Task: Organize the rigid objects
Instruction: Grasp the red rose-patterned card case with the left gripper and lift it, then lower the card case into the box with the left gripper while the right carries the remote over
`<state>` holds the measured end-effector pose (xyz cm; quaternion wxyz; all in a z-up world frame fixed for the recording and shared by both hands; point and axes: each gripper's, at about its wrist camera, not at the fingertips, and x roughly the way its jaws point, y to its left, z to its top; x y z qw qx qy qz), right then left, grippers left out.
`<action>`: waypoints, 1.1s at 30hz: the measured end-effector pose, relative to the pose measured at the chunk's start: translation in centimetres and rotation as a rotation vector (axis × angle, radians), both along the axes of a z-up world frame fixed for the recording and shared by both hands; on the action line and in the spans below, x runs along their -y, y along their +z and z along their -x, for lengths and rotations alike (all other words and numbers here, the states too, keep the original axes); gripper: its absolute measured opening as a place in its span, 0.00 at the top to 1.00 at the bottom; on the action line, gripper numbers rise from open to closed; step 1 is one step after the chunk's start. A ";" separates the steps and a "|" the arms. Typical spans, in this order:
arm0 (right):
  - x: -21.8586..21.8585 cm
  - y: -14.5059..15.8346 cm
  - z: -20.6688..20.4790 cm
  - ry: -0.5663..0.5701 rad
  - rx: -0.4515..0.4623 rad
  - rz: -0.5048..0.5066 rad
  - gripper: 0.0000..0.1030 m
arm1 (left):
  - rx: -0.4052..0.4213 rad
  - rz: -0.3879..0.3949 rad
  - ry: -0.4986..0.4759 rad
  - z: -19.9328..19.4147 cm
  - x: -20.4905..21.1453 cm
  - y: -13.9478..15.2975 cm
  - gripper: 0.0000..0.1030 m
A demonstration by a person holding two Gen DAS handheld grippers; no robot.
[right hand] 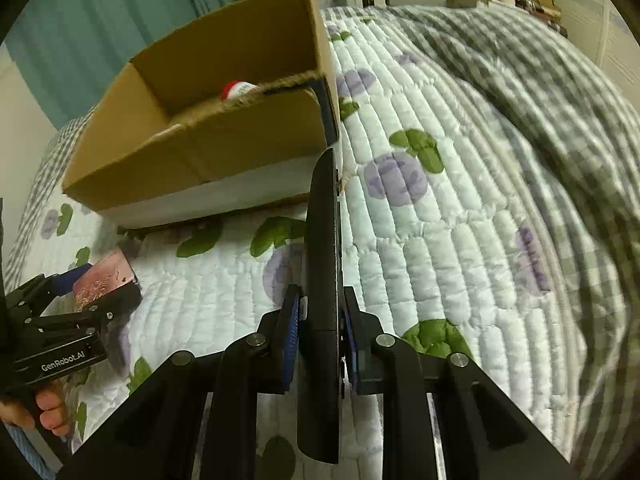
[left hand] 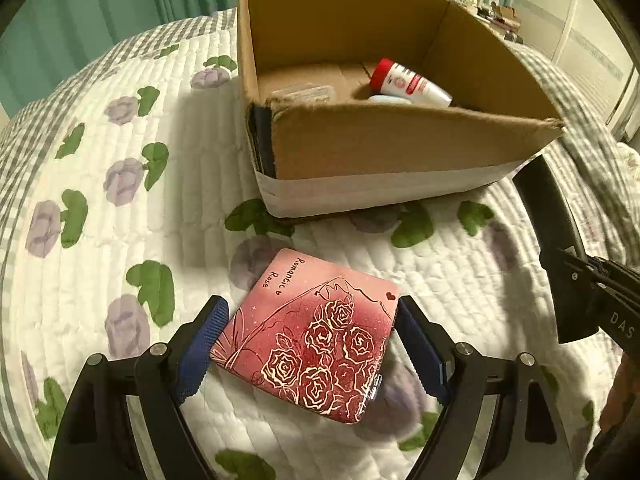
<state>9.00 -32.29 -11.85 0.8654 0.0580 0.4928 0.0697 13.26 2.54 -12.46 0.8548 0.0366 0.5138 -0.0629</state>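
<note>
Counting two grippers: the left gripper (left hand: 308, 344) clamps one pink case (left hand: 310, 338), rose-printed, at 6 o'clock just above the quilt (left hand: 120, 240); the right gripper (right hand: 320, 336) pinches one thin black slab (right hand: 322, 280) edge-on. One box (left hand: 380, 148) at 12 o'clock holds a red-capped bottle (left hand: 408, 84), a clear container (left hand: 304, 94) and a pale item (left hand: 388, 100).

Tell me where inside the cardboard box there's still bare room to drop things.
In the cardboard box, the bare floor lies at the back left, behind the clear plastic case. The right side is crowded: the red-capped white bottle lies there over a pale blue item. The near strip is hidden by the front wall.
</note>
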 end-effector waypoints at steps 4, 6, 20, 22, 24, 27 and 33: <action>0.1 2.0 1.1 0.003 0.028 0.008 0.82 | 0.019 0.044 0.005 1.5 -0.3 1.6 0.17; 0.2 3.2 1.6 0.006 0.043 0.004 0.82 | 0.036 0.055 0.008 2.5 -0.2 2.6 0.17; 0.9 15.0 -0.8 0.071 0.207 0.016 0.82 | 0.217 0.125 0.046 4.1 2.8 12.7 0.17; 0.8 16.3 -2.0 0.086 0.225 0.014 0.82 | 0.243 0.129 0.051 2.9 3.1 13.9 0.17; 0.6 17.1 -3.3 0.102 0.235 0.004 0.82 | 0.270 0.122 0.056 1.3 3.3 14.8 0.17; 0.1 17.4 -5.5 0.120 0.247 0.013 0.82 | 0.291 0.100 0.058 -1.4 3.8 15.4 0.17; -0.5 15.8 -9.9 0.153 0.239 0.021 0.82 | 0.297 0.042 0.048 -7.3 5.3 13.3 0.17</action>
